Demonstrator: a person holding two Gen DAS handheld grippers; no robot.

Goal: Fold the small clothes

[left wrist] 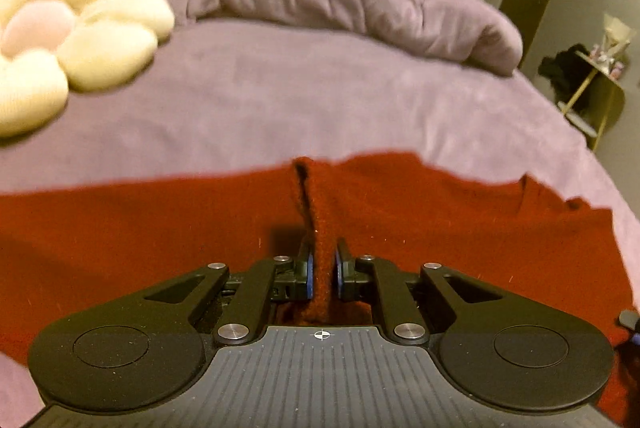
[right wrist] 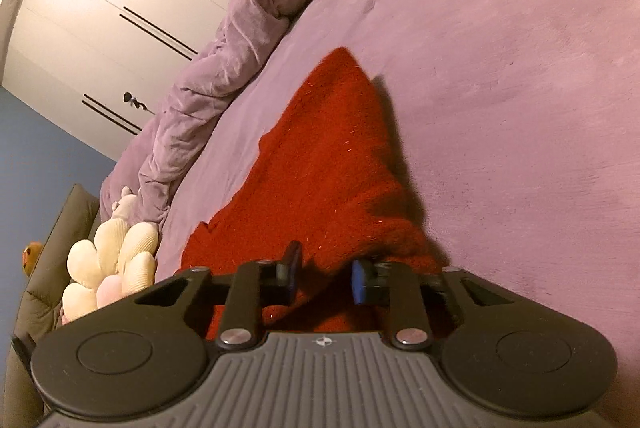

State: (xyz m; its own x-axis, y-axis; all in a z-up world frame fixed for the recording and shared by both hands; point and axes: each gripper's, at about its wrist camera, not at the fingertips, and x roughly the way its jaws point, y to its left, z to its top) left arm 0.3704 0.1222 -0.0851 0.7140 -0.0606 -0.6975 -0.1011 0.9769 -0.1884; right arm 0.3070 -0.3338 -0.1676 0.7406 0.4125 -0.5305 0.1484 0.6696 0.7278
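Red fuzzy knit garment (left wrist: 440,228) spread on the lilac plush bed cover (left wrist: 320,95) — flat enough for folding. Left claw (left wrist: 322,270) pinched tight on a raised ridge of knit, likely for carrying across. Right claw (right wrist: 324,276) parted, straddling a bunched edge — no grip evident.

My left wrist view sits low, close over the red garment (left wrist: 160,228), facing the bunched duvet (left wrist: 360,3). My right wrist view is rolled sideways, equally close; both share garment, duvet and flower cushion (right wrist: 112,268).
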